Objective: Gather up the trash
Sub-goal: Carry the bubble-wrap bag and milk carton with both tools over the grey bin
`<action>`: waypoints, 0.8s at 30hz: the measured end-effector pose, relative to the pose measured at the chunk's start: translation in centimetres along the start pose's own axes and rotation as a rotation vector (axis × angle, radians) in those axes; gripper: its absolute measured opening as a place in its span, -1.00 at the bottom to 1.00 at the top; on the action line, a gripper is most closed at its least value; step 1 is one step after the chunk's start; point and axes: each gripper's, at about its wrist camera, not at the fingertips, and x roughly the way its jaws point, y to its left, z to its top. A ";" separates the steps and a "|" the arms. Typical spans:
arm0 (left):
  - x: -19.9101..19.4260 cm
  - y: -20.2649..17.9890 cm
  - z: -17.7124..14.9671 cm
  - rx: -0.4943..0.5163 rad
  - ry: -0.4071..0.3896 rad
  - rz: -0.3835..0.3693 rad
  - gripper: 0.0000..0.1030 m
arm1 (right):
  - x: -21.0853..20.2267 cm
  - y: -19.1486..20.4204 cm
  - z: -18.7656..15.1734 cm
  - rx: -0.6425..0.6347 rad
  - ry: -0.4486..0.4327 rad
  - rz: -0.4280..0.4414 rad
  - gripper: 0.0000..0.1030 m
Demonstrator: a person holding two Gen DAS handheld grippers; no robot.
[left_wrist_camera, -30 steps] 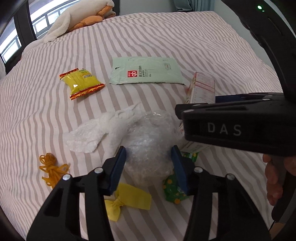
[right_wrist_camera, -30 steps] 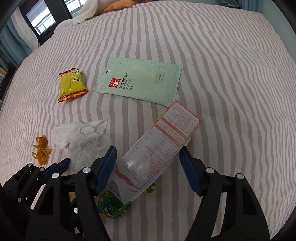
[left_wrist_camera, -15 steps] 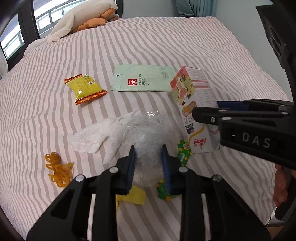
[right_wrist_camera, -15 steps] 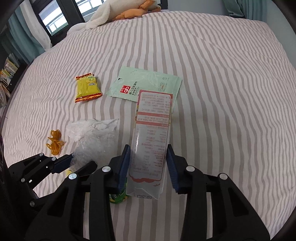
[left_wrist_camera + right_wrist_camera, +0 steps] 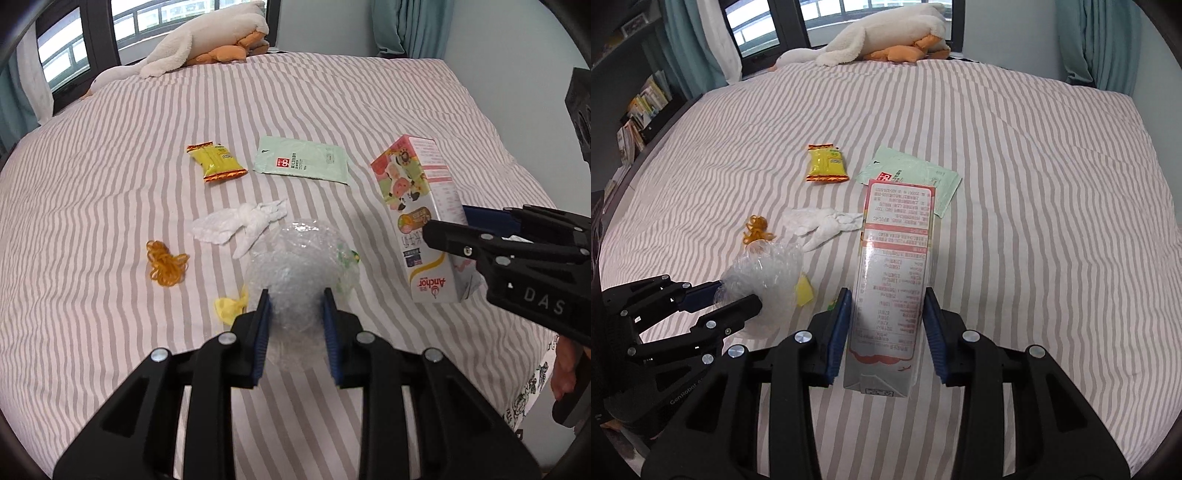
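My left gripper [image 5: 296,314] is shut on a clear crumpled bubble-wrap ball [image 5: 295,258] and holds it above the striped bed; it shows at the left of the right wrist view [image 5: 764,280]. My right gripper [image 5: 888,321] is shut on a pink and white milk carton [image 5: 894,280], lifted off the bed, seen at the right of the left wrist view [image 5: 421,218]. On the bed lie a yellow snack packet [image 5: 216,166], a green wipes pack [image 5: 303,164], a white tissue [image 5: 240,223], orange rubber bands [image 5: 166,262] and a yellow wrapper [image 5: 229,306].
A plush goose [image 5: 886,40] lies at the head of the bed by the window. A small green wrapper [image 5: 349,258] shows through the bubble wrap. A bookshelf [image 5: 639,114] stands left of the bed. The bed's edge runs along the right side.
Both grippers closed from open, the left on the bubble wrap and the right on the carton, then rose and pulled back from the bed. The carton now hangs upright.
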 end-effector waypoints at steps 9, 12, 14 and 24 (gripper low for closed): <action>-7.5 0.5 -6.5 -0.136 -0.046 0.091 -0.48 | -5.9 4.6 -4.3 -0.148 -0.026 0.086 -0.28; -10.2 1.0 -9.3 -0.199 -0.070 0.130 -0.48 | -7.5 6.8 -6.0 -0.216 -0.032 0.125 -0.28; -12.0 1.3 -11.3 -0.242 -0.085 0.158 -0.48 | -8.4 8.4 -7.2 -0.263 -0.034 0.157 -0.28; -20.4 4.1 -23.9 -0.531 -0.110 0.309 -0.48 | -11.4 18.8 -13.9 -0.547 0.016 0.333 -0.28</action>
